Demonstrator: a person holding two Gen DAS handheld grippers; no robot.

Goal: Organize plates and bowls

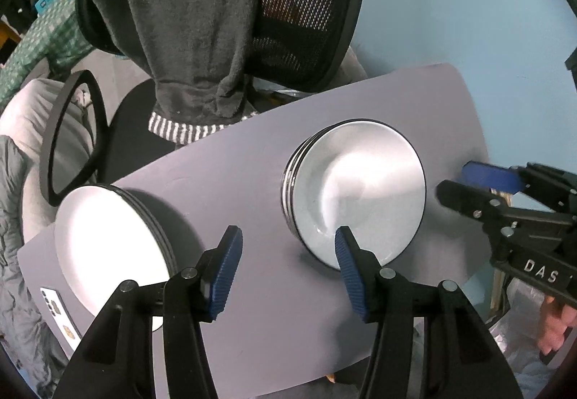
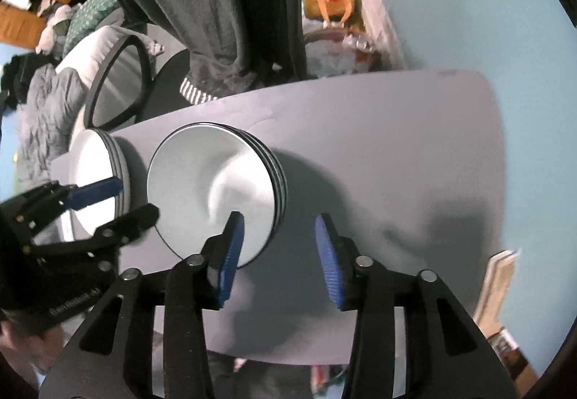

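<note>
A stack of white, dark-rimmed bowls (image 1: pixel 357 193) stands mid-table; it also shows in the right wrist view (image 2: pixel 212 189). A stack of white plates (image 1: pixel 108 247) stands at the table's left end, and in the right wrist view (image 2: pixel 97 175) too. My left gripper (image 1: pixel 288 254) is open and empty above the table between the two stacks, its right fingertip (image 1: pixel 342 244) near the bowls' front rim. My right gripper (image 2: pixel 277 236) is open and empty at the bowls' right side; it shows in the left wrist view (image 1: pixel 458 179) too.
The grey table (image 1: pixel 252 327) has a phone (image 1: pixel 59 312) at its left corner. A black mesh office chair (image 1: pixel 303 9) draped with a grey fleece garment (image 1: pixel 187 20) stands behind the table. Bedding and clutter lie to the left. A light blue wall (image 2: pixel 487 20) is behind.
</note>
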